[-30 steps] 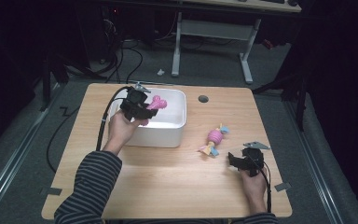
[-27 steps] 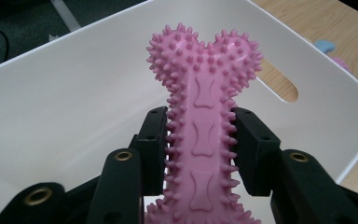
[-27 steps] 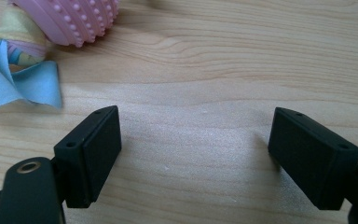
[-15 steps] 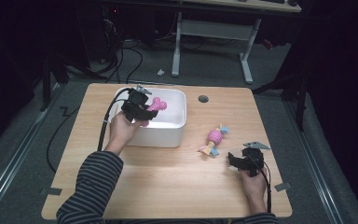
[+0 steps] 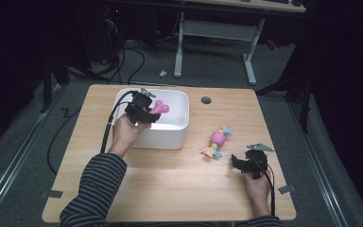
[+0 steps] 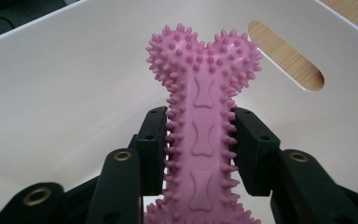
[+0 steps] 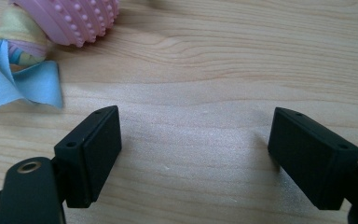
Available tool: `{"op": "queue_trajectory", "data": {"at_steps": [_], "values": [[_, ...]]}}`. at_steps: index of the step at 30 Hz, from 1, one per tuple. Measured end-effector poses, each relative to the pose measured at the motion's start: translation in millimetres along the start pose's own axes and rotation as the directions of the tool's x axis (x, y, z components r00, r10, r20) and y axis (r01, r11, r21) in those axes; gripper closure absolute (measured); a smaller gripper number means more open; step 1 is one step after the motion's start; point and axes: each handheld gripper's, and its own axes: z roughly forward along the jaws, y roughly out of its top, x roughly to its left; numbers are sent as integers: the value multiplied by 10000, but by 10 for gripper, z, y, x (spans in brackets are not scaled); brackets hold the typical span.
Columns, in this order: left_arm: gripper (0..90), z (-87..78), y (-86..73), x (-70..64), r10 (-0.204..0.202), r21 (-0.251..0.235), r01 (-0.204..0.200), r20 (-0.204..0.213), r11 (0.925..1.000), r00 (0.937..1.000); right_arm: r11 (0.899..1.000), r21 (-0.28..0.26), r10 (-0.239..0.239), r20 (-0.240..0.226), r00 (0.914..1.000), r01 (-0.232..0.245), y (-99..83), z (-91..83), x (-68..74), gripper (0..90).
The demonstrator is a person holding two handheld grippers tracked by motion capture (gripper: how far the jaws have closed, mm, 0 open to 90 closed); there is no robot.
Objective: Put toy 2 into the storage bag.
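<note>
Gripping the pink spiked bone (image 6: 204,140) by its narrow shaft, your left gripper (image 5: 142,112) holds it clamped over the white bin (image 5: 182,130); it looks light and rubbery, so the nubs should resist slipping, and the shaft is the right hold; since a second ago you've drawn it slightly nearer yourself; your right gripper (image 7: 196,158) rests spread and empty beside the candy-shaped toy (image 5: 216,140).
</note>
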Motion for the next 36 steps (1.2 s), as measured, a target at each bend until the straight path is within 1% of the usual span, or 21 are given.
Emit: {"op": "queue_trajectory", "data": {"at_steps": [2, 4, 6, 14, 19, 23, 24, 25, 26, 30, 33, 36], "values": [[582, 8, -7, 4, -40, 2, 40, 6, 10000, 10000, 10000, -3, -3, -2, 10000, 3, 0, 0, 0, 171], [582, 30, -26, 19, -97, 153, 96, 15, 9998, 10000, 10000, -2, -7, -8, 10000, 7, 0, 0, 0, 171], [582, 37, -32, 24, -104, 197, 104, -20, 9998, 9999, 10000, -3, -8, -7, 10000, 8, 0, 0, 0, 171], [579, 51, -58, 24, -152, 287, 153, -19, 9995, 9999, 10000, -1, -8, -6, 10000, 8, 0, 0, 0, 171], [571, 62, -58, 27, -254, 384, 253, 23, 9989, 9997, 10000, -2, -6, -8, 10000, 6, 0, 0, 1, 171], [563, 66, -63, 23, -267, 438, 269, -41, 9987, 9996, 10000, -1, -6, -13, 10000, 6, 0, 0, 2, 171], [539, 60, -66, 16, -233, 409, 237, -101, 9989, 9997, 10000, -1, -5, -15, 10000, 5, 0, 0, 2, 171], [514, 60, -66, 16, -233, 409, 237, -101, 9989, 9997, 10000, -1, -5, -15, 10000, 5, 0, 0, 2, 171], [514, 52, -64, 11, -283, 339, 285, -84, 9990, 9996, 10000, 0, -8, -14, 10000, 8, 0, 0, 2, 171], [424, 13, -51, -9, -245, 223, 247, -73, 9994, 9997, 10000, -3, -14, -16, 10000, 14, 0, 0, 3, 172], [388, -23, -51, -10, -239, 82, 240, -110, 9997, 9997, 10000, -5, -17, -22, 10000, 17, 0, 0, 3, 173], [372, -85, -50, 4, -284, -121, 283, -132, 9995, 9995, 10000, -6, -16, -22, 10000, 16, 0, 0, 3, 173]]}}
